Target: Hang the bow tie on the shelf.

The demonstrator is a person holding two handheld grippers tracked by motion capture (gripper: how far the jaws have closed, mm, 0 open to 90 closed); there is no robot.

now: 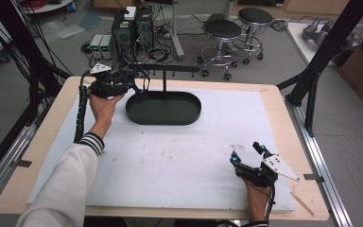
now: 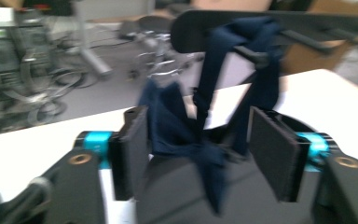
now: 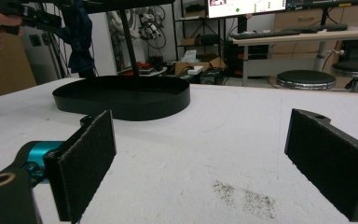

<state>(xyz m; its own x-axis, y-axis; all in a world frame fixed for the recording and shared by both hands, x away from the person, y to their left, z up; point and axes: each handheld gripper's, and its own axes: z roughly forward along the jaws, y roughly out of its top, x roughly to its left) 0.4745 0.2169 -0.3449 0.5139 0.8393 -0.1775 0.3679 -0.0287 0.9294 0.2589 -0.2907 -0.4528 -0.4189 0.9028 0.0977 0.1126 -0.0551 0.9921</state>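
1. I am watching a blurred left gripper view: the dark blue cloth (image 2: 186, 135) is hanging smeared between the jaws, its lower end cut off by the gripper body.
2. I am holding the left gripper (image 1: 134, 87) at the far left corner of the table (image 1: 283, 123); its jaws are standing partly apart, and the pads are not pressing the cloth, though one fold is lying against the left pad.
3. I am seeing that cloth draped over the crossbar of the black stand (image 1: 163, 71), whose oval tray (image 1: 189, 111) is sitting near the table's far edge.
4. In the high view the cloth is too dark and small to make out beside the gripper.
5. I am resting the right gripper (image 1: 248, 153) near the table's near right corner, jaws spread wide and gripping nothing.
6. I am counting one cloth, one stand, one tray, two grippers, and two stools (image 1: 222, 30) on the floor beyond.
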